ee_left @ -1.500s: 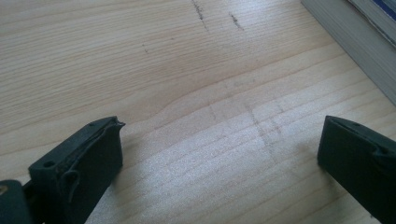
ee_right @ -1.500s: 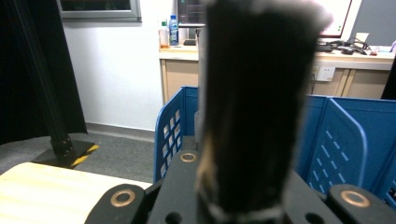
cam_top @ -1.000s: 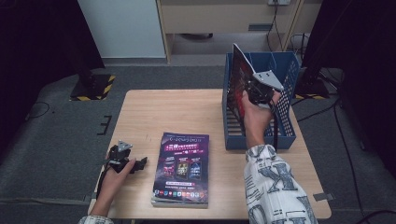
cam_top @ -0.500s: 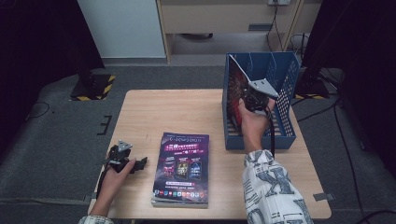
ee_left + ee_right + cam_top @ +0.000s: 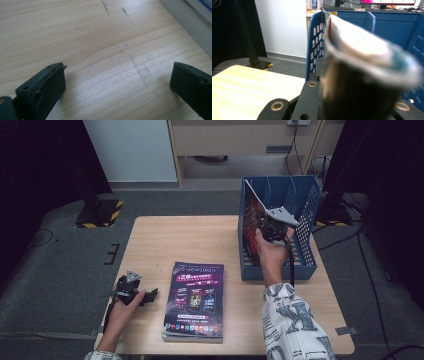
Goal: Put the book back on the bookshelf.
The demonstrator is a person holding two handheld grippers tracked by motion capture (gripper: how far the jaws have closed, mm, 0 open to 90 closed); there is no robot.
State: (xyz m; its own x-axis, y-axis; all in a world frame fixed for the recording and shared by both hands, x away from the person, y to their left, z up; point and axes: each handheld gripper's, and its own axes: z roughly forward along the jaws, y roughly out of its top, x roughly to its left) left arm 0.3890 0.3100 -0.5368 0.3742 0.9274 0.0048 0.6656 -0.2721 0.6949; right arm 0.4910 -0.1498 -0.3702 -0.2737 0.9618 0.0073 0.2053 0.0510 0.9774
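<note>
One magazine stack [image 5: 194, 302] lies beside the blue rack [image 5: 305, 207].

Your right gripper [image 5: 272, 227] sits inside the blue slotted plastic file rack [image 5: 306, 265] at the far right of the pale wooden table [image 5: 200, 237], clamped on a glossy dark magazine [image 5: 251, 222] that stands tilted against the rack's left wall. A stack of dark-covered magazines [image 5: 195, 301] lies flat at the near middle of the table, left of the rack and well apart from it. Your left gripper [image 5: 136, 292] rests on the table just left of that stack, near the front edge, jaws spread over bare wood.
</note>
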